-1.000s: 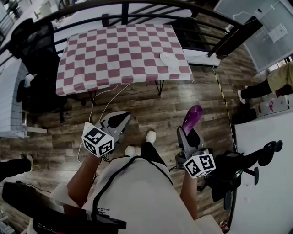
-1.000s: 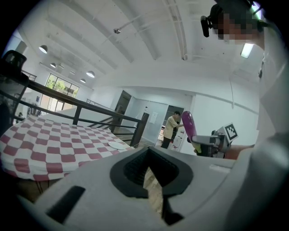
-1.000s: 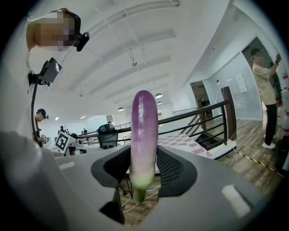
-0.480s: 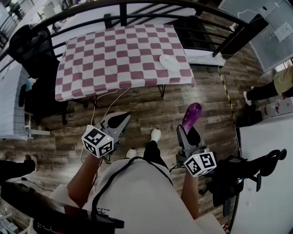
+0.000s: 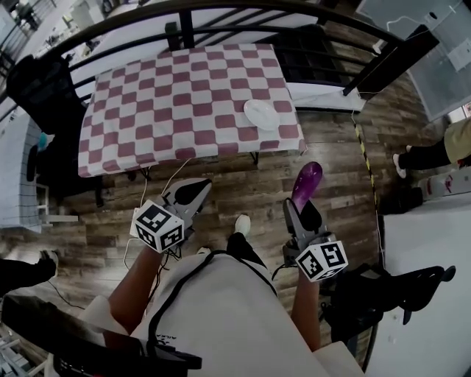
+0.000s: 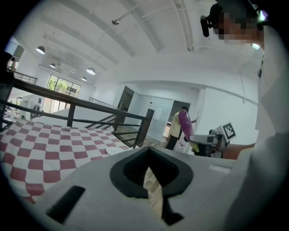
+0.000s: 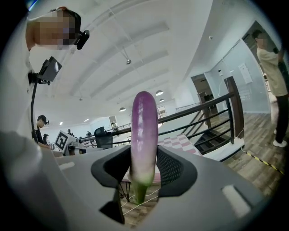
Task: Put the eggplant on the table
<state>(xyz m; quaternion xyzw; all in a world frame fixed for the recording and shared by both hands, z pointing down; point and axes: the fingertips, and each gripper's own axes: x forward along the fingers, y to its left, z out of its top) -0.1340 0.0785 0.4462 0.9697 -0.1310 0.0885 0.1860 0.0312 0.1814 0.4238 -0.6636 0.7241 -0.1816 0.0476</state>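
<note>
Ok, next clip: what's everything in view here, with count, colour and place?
table: one, red-and-white checked cloth, ahead, by the railing
plate: one, white, on the table near its right edge
eggplant: one, purple, upright in the right tool
railing: one, black, behind the table
chairs: two, black, left of the table and at lower right
cable: white, on the floor below the table
floor: brown wood planks
bystander: at least one, beige top, right edge
left tool: grey, jaws together, empty
right tool: grey, closed on the eggplant
shoe: one showing, white, between the tools
</note>
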